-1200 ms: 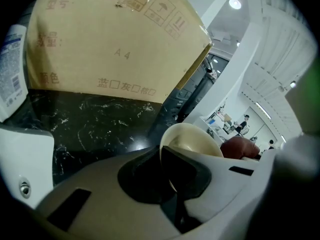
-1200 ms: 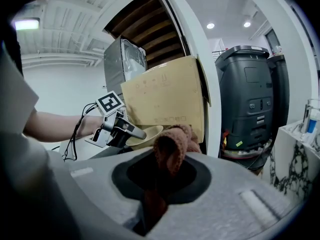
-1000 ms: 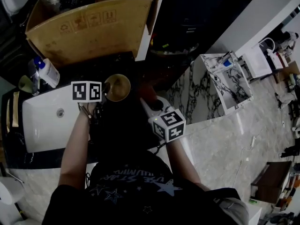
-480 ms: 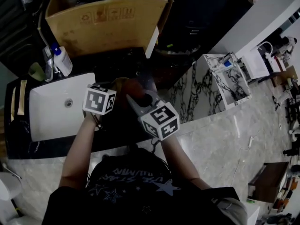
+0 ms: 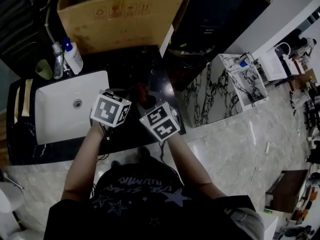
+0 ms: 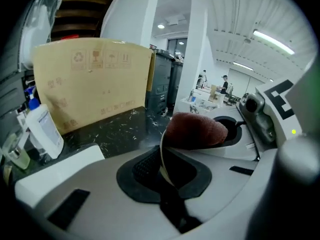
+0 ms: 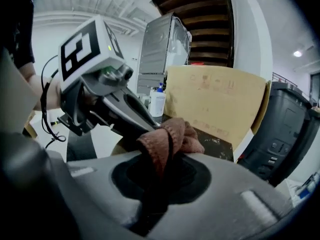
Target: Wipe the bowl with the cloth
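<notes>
My left gripper (image 6: 162, 170) is shut on the rim of the tan bowl (image 6: 162, 159), which shows edge-on between the pads. A reddish-brown cloth (image 6: 196, 130) lies against the bowl just beyond the rim. The right gripper (image 7: 158, 173) is shut on that cloth (image 7: 169, 137), and a sliver of the bowl (image 7: 118, 147) shows behind it. In the head view both marker cubes sit close together over the black counter. The cloth (image 5: 142, 91) peeks out between them, while the bowl is hidden there.
A large cardboard box (image 5: 120, 19) stands at the back of the black counter (image 5: 125, 64). A white sink (image 5: 55, 119) lies left, with a soap bottle (image 5: 74, 58), a faucet (image 5: 57, 59) and a green cup (image 5: 44, 69) behind it. The counter edge drops to marble floor (image 5: 225, 144) on the right.
The two grippers have come together. The bowl, plainly seen beside the left gripper a second ago, is now covered by them, and the cloth has moved left onto it.
</notes>
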`<action>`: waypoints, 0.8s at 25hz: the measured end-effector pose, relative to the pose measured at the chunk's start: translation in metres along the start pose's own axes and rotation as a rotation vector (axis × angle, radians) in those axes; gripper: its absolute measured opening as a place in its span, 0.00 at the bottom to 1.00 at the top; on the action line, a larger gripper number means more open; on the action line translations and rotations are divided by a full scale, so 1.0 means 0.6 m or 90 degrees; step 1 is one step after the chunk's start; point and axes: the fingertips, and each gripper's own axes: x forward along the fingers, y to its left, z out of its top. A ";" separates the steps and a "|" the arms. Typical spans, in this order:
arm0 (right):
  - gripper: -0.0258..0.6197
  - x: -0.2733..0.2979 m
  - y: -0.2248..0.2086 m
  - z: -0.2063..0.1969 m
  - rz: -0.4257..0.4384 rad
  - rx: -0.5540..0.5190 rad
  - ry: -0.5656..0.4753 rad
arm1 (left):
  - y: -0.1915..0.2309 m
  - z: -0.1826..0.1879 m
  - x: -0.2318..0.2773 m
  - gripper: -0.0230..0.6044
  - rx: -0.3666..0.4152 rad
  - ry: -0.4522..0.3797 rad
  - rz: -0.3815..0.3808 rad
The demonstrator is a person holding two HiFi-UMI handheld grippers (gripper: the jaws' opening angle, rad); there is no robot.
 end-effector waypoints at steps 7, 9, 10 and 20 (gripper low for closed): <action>0.11 -0.002 0.005 -0.033 -0.050 -0.123 0.139 | -0.008 -0.021 -0.011 0.06 -0.007 0.000 -0.026; 0.11 -0.004 0.005 -0.040 -0.060 -0.149 0.186 | -0.008 -0.014 -0.015 0.06 0.001 -0.013 -0.018; 0.11 -0.006 0.006 -0.044 -0.059 -0.156 0.210 | -0.009 -0.010 -0.016 0.07 0.005 -0.021 -0.015; 0.11 -0.004 0.089 -0.077 0.211 0.147 0.202 | -0.026 -0.019 -0.021 0.09 0.003 -0.042 -0.026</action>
